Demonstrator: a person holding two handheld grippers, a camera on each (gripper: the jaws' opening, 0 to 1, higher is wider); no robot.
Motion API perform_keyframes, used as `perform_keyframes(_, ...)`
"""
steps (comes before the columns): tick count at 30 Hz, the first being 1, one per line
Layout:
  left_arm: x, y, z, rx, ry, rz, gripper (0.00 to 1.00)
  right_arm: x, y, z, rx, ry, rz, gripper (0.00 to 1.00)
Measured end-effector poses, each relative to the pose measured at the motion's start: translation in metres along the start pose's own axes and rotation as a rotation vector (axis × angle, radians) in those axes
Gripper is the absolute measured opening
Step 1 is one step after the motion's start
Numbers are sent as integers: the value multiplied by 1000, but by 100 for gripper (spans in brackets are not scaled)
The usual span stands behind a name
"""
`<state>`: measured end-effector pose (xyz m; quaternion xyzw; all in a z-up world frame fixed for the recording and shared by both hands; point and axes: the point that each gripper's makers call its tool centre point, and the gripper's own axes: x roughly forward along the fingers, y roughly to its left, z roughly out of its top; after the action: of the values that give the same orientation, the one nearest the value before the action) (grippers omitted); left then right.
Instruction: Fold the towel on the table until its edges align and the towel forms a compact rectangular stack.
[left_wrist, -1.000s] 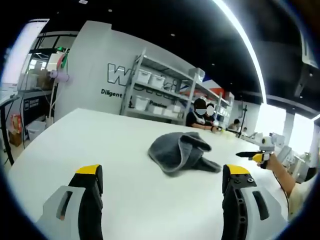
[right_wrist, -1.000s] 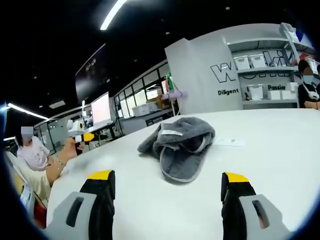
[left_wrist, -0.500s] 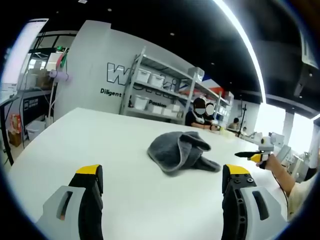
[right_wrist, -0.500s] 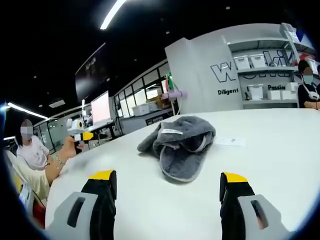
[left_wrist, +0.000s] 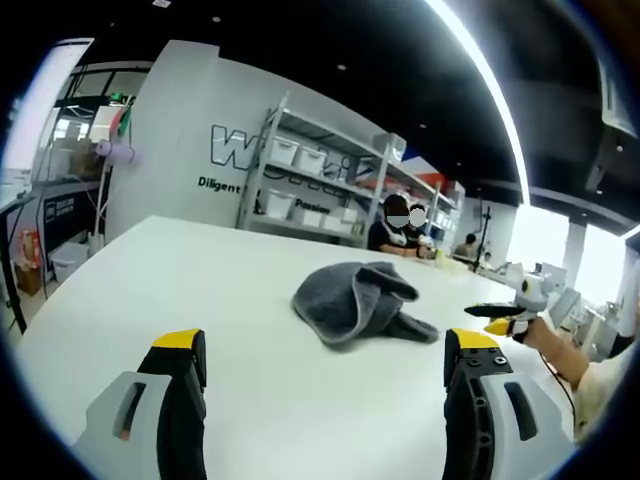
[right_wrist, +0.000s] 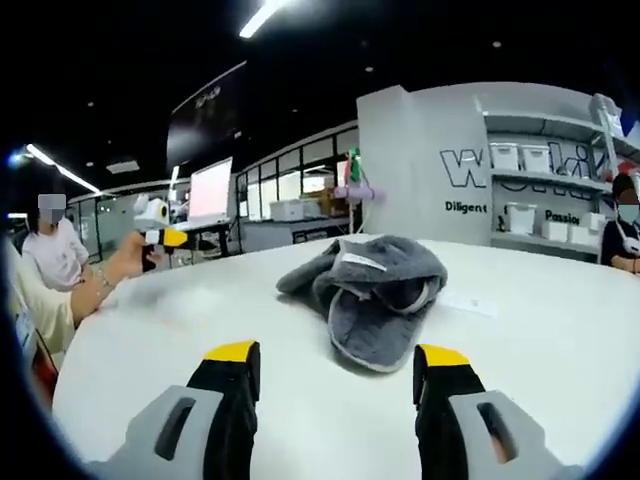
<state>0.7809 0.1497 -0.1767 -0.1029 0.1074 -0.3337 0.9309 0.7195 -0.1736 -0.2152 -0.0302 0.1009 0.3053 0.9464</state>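
In the left gripper view the left tool hangs above the white table with its jaws spread wide and nothing between them; the grey towel lies crumpled in a heap ahead of it, toward the table's middle, and the right tool shows beyond the towel, held in a hand. In the right gripper view the right tool is also spread and empty, close in front of the towel, whose white label faces up. To fold well, the heap probably needs spreading flat first: each tool should pinch a single outer edge or corner, not the bunched middle, and draw outward.
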Motion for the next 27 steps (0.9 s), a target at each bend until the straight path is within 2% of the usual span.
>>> perform_keyframes(3,0,-1,0,0,1,-2,97,3,2,-1,-17,6,-2,53)
perform_keyframes(8,0,-3,-3,8,14,-10,96,11,5,0,30,-15,6,40)
perform_keyframes(14,1,-6,-5,10,23,-19,96,23,3,-17,-5,46,-12,38)
perform_keyframes(20,0,-7,-4,10,21,-23,96,34,-4,-19,-24,60,-38,36)
perform_keyframes(25,0,-8,-2,11,20,-31,96,44,-7,-23,-96,91,-63,33)
perform_keyframes(27,1,-9,-2,11,20,-34,96,49,-7,-24,-100,90,-62,32)
